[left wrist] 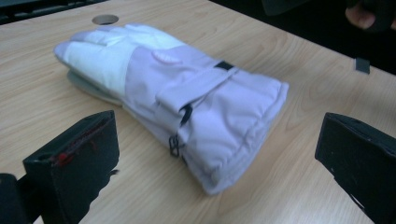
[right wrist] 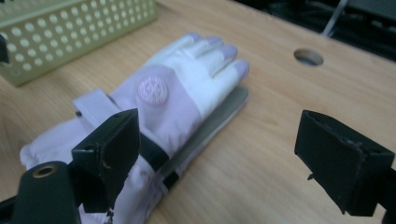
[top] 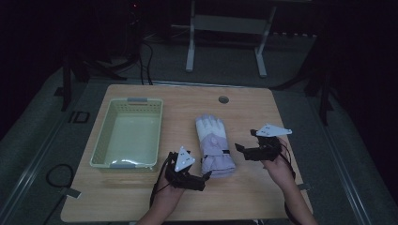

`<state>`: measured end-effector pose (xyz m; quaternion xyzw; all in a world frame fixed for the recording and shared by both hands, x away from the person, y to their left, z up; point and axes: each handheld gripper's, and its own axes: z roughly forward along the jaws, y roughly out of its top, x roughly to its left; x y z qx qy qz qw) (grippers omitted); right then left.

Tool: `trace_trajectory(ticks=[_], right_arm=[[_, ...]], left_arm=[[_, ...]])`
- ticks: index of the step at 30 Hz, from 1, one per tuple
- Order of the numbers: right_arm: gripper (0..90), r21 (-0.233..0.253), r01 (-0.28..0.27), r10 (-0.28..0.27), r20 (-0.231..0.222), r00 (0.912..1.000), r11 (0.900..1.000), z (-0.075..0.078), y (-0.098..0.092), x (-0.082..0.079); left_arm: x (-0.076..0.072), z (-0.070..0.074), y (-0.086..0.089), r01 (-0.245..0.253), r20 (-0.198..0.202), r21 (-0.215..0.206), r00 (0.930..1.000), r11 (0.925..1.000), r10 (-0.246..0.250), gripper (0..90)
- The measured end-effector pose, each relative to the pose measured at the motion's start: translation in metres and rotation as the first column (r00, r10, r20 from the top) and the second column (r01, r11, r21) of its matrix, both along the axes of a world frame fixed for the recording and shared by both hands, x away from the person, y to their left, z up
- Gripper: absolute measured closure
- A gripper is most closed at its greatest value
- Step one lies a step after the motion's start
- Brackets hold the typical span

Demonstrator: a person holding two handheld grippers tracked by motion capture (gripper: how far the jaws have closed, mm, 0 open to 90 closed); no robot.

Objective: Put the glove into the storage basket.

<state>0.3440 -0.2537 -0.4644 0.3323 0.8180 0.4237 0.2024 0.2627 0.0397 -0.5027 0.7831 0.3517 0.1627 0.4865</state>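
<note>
Nearest the person, the left hand-held gripper [top: 206, 174] sits low over the front edge of the bench [top: 244, 197], its jaws spread wide apart and holding nothing. In the left gripper view the two black jaws stand either side of the glove's cuff [left wrist: 233, 135], which suggests this hand is lined up to take the wrist end, where the padded fabric is thickest and easiest to pinch.

Slightly farther in, the right hand-held gripper [top: 240, 148] hovers just beside the glove's right edge, jaws likewise apart and empty. Its own view looks along the glove from the cuff side toward the fingers, with one jaw over the strap area and the other over bare wood, so it seems poised to close on the side of the glove rather than from above.

Between the two lies the glove [top: 213, 143], pale lilac and white, flat on the bench with its cuff toward the person and its fingertips [right wrist: 224, 49] pointing away. A round emblem [right wrist: 152, 86] shows on the back.

Off to the left, well apart from the glove, stands a pale green perforated basket [top: 101, 150], empty and open-topped, a likely destination. Farthest back, a round cable hole [top: 223, 99] sits in the bench top.
</note>
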Motion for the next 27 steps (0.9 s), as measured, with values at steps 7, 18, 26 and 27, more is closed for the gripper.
trace_trajectory(ticks=[7, 18, 26, 27], right_arm=[[14.5, 0.035, -0.016, 0.013, 0.07, 0.9975, 0.999, 0.0, 0.007, 0.001], [15.3, 0.088, 0.012, -0.01, -0.021, 0.9997, 0.996, -0.014, 0.022, 0.013], [23.0, 0.08, 0.05, -0.044, -0.079, 0.996, 0.996, -0.027, 0.033, 0.03], [23.2, 0.076, 0.06, -0.053, -0.084, 0.995, 0.995, -0.029, 0.034, 0.032]], left_arm=[[0.022, 0.005, -0.017, 0.001, -0.043, 0.036, 0.9991, 0.9994, 0.001, 0.0], [0.038, -0.004, -0.02, -0.077, -0.119, 0.009, 0.9899, 0.997, 0.078, 11.1], [0.049, -0.01, -0.021, -0.123, -0.2, 0.03, 0.9716, 0.9919, 0.127, 15.3], [0.049, -0.012, -0.022, -0.127, -0.208, 0.041, 0.9691, 0.9911, 0.133, 15.3]])
